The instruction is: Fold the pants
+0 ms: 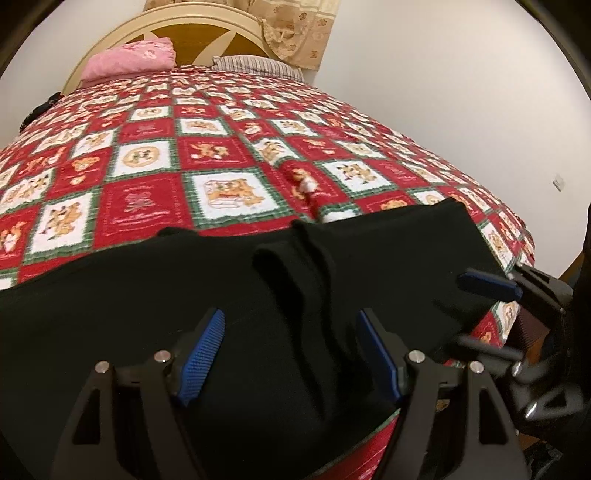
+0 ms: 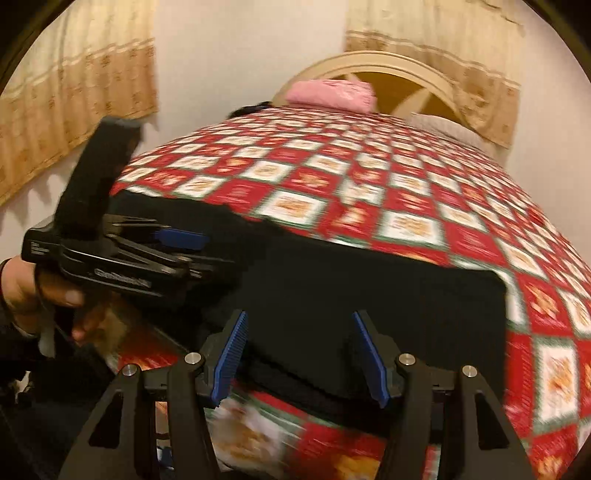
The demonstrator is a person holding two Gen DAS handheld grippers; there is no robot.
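Observation:
Black pants (image 1: 229, 295) lie spread across the near edge of the bed, with a raised crease running down their middle. My left gripper (image 1: 291, 350) is open just above the pants, its blue pads either side of the crease. In the right wrist view the pants (image 2: 369, 295) lie flat with a squared right edge. My right gripper (image 2: 299, 354) is open over their near edge. The right gripper also shows at the right edge of the left wrist view (image 1: 491, 286), and the left gripper at the left of the right wrist view (image 2: 177, 240).
The bed carries a red, white and green checked quilt (image 1: 155, 177). A pink folded cloth (image 1: 129, 59) and a striped pillow (image 1: 255, 66) lie by the cream headboard (image 1: 122, 33). Curtains (image 2: 74, 99) and white walls surround the bed.

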